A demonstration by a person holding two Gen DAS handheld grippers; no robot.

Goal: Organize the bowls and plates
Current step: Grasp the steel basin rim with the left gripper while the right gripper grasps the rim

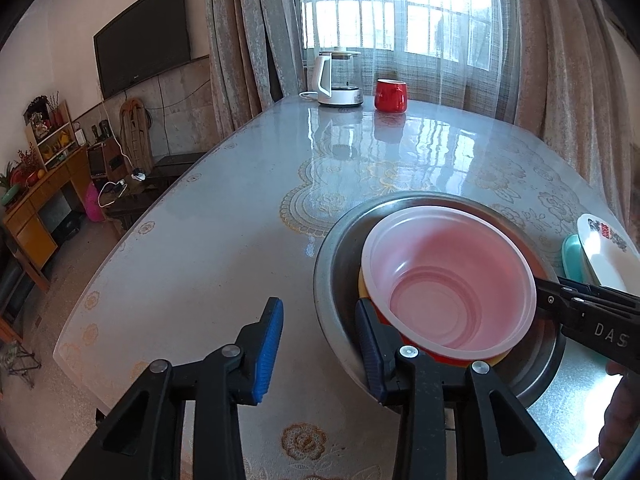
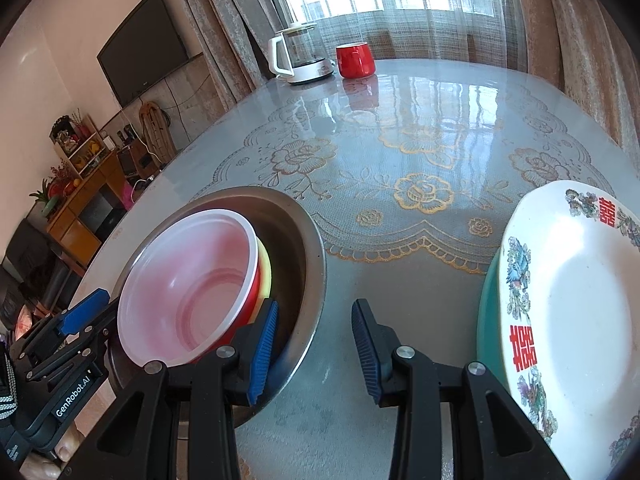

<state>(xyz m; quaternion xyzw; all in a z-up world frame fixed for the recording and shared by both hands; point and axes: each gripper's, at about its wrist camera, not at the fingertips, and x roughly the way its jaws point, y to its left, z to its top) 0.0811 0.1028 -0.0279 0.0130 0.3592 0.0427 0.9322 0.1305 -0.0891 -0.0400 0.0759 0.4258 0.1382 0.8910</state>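
Observation:
A translucent pink bowl (image 1: 448, 276) sits nested on a red bowl and a yellow bowl (image 2: 265, 276) inside a large steel bowl (image 1: 340, 248) on the table. My left gripper (image 1: 320, 350) is open; its right finger is inside the steel bowl's near rim, its left finger outside over the table. My right gripper (image 2: 314, 354) is open, its left finger by the steel bowl's (image 2: 308, 240) rim. A white patterned plate (image 2: 572, 320) lies on a teal plate (image 2: 486, 320) at the right; both also show in the left wrist view (image 1: 600, 248).
A glass-topped table with a lace cloth (image 2: 400, 152) carries a white electric kettle (image 1: 338, 80) and a red mug (image 1: 390, 95) at its far end by the curtained window. A TV (image 1: 140, 36) and a wooden sideboard (image 1: 44, 200) stand at the left.

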